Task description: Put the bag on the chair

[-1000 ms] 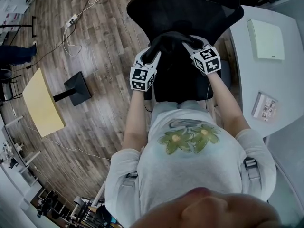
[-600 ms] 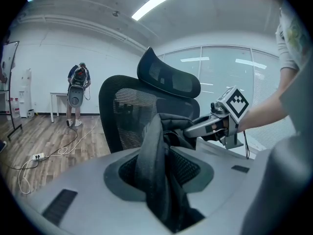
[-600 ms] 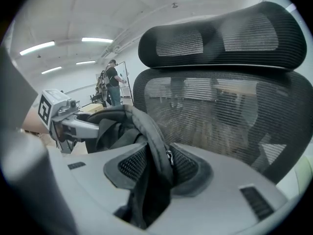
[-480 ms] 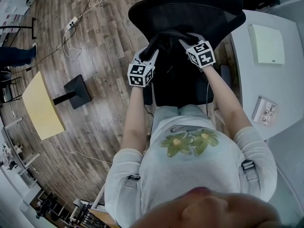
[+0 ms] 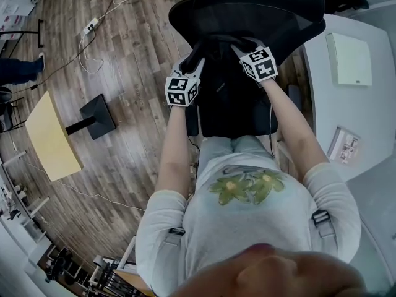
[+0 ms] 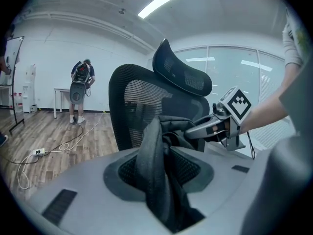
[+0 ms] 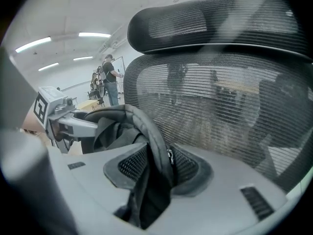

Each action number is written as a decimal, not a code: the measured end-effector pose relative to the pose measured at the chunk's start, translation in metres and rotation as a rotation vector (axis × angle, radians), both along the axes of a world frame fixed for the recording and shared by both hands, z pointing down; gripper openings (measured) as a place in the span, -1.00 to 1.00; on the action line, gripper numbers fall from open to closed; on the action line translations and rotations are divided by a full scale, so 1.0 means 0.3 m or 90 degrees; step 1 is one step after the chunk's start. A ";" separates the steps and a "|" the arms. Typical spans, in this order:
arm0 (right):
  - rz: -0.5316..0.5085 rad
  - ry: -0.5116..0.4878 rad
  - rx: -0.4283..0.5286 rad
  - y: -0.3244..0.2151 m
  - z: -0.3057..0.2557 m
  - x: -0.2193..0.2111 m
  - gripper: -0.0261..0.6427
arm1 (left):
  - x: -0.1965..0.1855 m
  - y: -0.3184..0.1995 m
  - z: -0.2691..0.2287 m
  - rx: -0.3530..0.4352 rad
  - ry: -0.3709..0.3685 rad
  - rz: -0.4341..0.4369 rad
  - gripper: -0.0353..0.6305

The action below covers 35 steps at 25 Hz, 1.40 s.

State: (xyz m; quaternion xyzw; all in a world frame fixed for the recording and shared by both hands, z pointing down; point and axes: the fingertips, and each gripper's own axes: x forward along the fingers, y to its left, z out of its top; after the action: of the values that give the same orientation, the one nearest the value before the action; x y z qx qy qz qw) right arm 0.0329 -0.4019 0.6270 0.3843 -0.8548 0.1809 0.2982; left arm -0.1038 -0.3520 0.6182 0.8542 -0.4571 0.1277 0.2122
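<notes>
Head view: the left claw (image 5: 198, 62) and the right claw (image 5: 240, 46) meet close together at the top of the black bag (image 5: 230, 101), so the load is shared and the body hangs straight down between the person and the backrest of the chair (image 5: 247, 8); the bag sits over the seat area, but whether it rests on the seat cannot be told. Left gripper view: the left claw is narrowed onto a padded strap (image 6: 150, 160), which fills the gap between its jaws and rises to a bunched crown of dark fabric where the other claw bites in. Right gripper view: the right claw is clamped on a second strap (image 7: 152, 143), a thick matte band arching out of its jaws with a small metal zip puller beside it, the mesh backrest close behind. The fabric looks soft, slack and creased, so it will probably slump once released
</notes>
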 end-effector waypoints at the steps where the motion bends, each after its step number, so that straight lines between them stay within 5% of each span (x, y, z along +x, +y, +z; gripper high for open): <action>1: 0.002 0.001 0.001 -0.002 0.002 -0.001 -0.49 | -0.002 -0.004 0.004 -0.001 0.003 0.002 -0.41; 24: -0.015 0.074 -0.010 -0.037 -0.006 0.007 -0.30 | -0.021 -0.026 0.009 -0.043 0.029 0.048 -0.34; 35: -0.041 0.006 0.094 -0.025 -0.209 -0.037 -0.22 | -0.107 -0.083 -0.281 0.104 0.023 -0.026 -0.15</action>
State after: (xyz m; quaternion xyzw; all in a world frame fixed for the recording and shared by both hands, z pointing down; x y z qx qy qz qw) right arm 0.0218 -0.4094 0.5644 0.3782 -0.8764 0.1062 0.2786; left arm -0.1359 -0.3770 0.5341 0.8615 -0.4793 0.0703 0.1524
